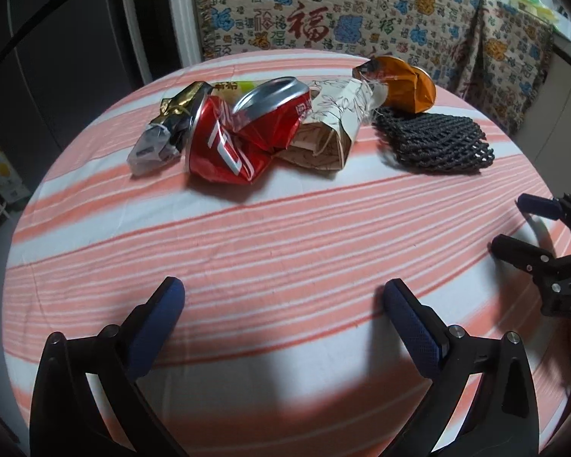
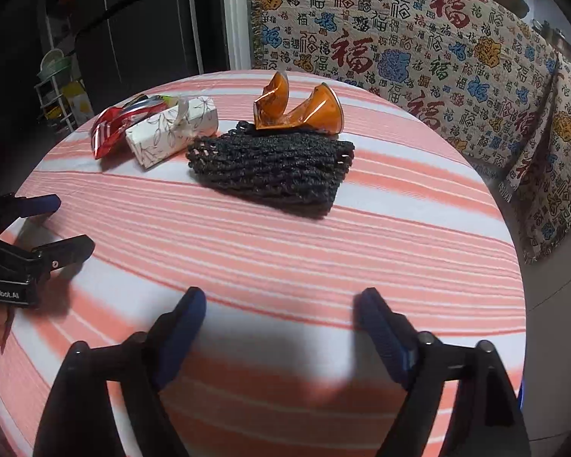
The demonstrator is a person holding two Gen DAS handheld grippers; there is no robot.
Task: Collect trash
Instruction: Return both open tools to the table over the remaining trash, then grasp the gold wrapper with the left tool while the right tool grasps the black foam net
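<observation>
Left wrist: one crushed can (image 1: pixel 243 133).

One crushed can (image 1: pixel 243 133), one box (image 1: pixel 331 129), one net (image 1: pixel 434 141), two wrappers (image 1: pixel 163 133).

Crushed can (image 1: pixel 230 135): glossy red metal; box (image 1: pixel 329 129): matt printed paper; net (image 1: pixel 436 141): rough black foam; tablecloth (image 1: pixel 247 251): striped cloth.

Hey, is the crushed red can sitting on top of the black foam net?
No, the crushed red can lies on the striped tablecloth, with a white patterned box between it and the black foam net.
</observation>
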